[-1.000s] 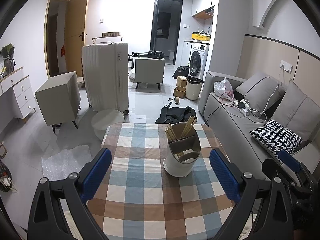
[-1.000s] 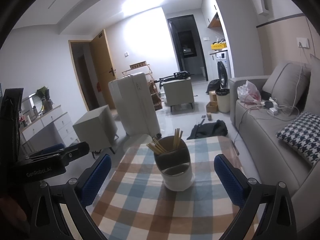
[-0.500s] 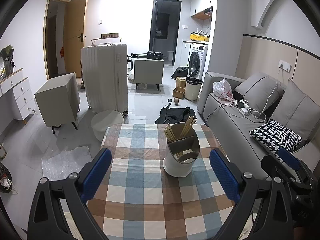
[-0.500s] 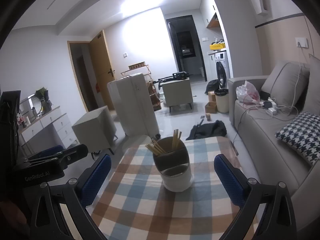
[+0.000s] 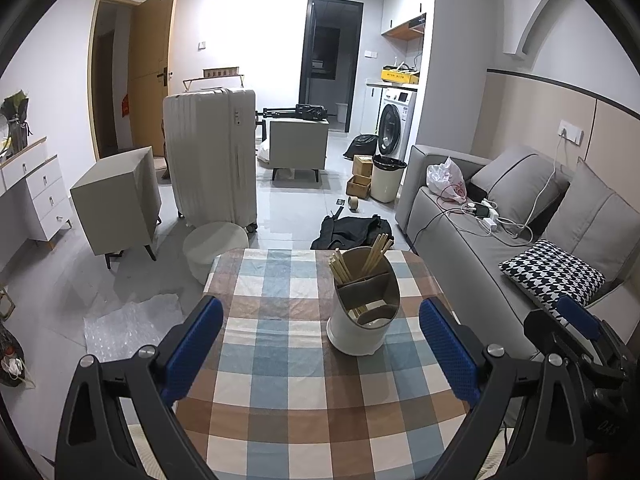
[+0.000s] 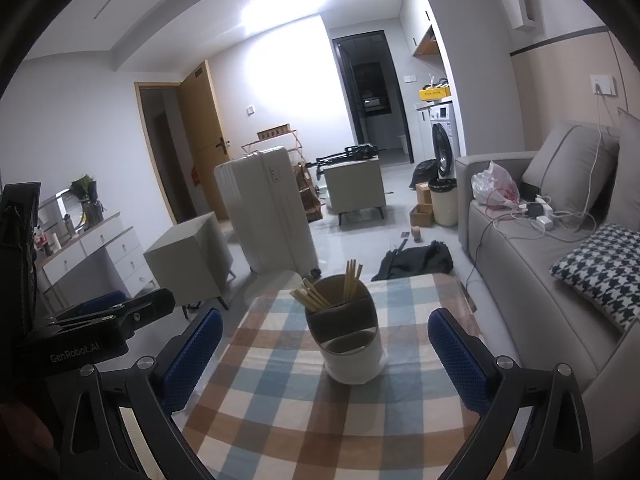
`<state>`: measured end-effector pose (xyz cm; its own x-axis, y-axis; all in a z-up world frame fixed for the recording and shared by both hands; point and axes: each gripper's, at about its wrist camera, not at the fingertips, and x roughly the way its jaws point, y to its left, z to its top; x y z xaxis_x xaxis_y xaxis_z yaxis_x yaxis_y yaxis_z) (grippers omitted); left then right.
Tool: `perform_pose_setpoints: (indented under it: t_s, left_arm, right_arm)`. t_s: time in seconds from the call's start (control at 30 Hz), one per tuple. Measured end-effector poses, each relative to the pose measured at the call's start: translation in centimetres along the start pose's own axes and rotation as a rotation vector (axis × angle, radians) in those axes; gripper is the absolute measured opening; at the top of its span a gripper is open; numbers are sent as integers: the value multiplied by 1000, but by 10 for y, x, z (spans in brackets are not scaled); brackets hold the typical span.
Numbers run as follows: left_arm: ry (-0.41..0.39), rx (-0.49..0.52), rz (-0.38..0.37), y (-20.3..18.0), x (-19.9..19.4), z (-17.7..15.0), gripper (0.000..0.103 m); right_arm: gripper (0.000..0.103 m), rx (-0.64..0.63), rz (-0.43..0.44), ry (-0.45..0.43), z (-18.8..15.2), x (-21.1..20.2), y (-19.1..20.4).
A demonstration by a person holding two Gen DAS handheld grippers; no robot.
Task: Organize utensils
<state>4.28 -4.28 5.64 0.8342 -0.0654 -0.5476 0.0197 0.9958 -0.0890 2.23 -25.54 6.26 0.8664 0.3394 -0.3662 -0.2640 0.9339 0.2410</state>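
The left gripper [image 5: 320, 344], black-framed with blue textured pads, hangs spread wide and empty above the near part of the tabletop [image 5: 280, 400], which wears a blue, brown and cream checked cloth. The right gripper [image 6: 324, 352], of the same make, is likewise released and carries nothing. Each is a little way back from the holder and touches nothing.

Just ahead of both, standing upright near the middle of the cloth, is the white round utensil holder with a slanted grey-brown divided top [image 5: 362, 312]. Two bunches of pale wooden chopsticks [image 5: 360, 258] lean out of its rear compartments, one to the left and one to the right. The front compartment looks dark with a glint at the bottom; whether anything lies in it is hard to tell from either view.

No loose utensil shows on the cloth, so the sorting seems finished or nearly so, with the grippers drawn back rather than reaching. If anything is left to do, the next move calls for finding a stray piece outside these views, or tidying the leaning chopsticks by closing on them high on the sticks without tipping the holder

Beyond the tabletop lie a grey sofa [image 5: 460, 232] and a white ribbed suitcase [image 5: 212, 156]
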Motion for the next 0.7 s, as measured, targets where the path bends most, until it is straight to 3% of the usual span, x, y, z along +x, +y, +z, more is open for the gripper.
perform_pose_setpoints:
  t_s: [0.7]
  left_arm:
    - [-2, 2, 6, 1, 3, -1, 96]
  right_arm:
    - [103, 2, -2, 5, 0, 2, 0]
